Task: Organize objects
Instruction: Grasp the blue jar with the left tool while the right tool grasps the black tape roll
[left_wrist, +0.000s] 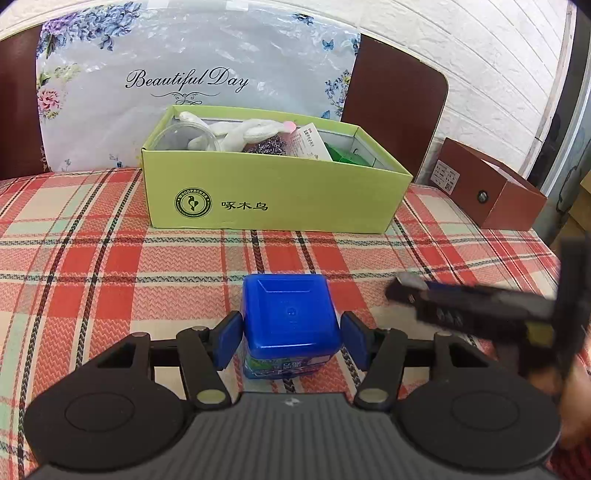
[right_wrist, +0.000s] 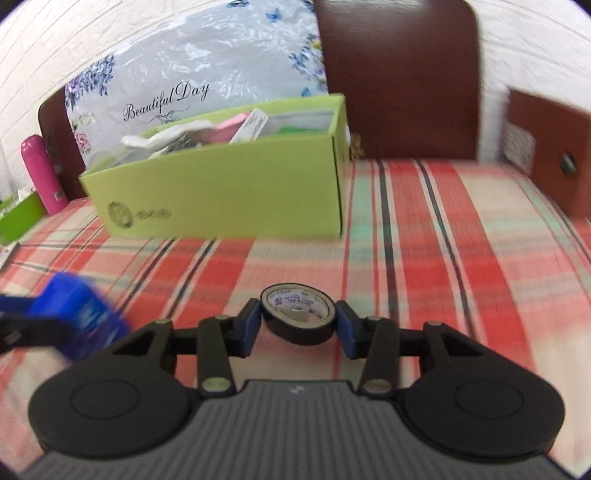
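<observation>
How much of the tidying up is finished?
Some is done: the green box already holds a white soft toy and other bits. In hand: the left gripper clamps a blue jar, and the right gripper pinches a black tape roll. Left: putting both into the box.

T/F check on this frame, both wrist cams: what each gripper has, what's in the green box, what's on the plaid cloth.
1. The left gripper grips a square blue-lidded plastic jar. True.
2. The right gripper holds a pink bottle. False: a black roll of electrical tape sits between its pads; the pink bottle stands far off at the left edge.
3. The open lime-green cardboard box is empty. False: it holds a white plush toy and other items.
4. The green box rests on a red plaid cloth. True.
5. The brown cardboard box sits inside the green box. False: it stands apart, to the right.
</observation>
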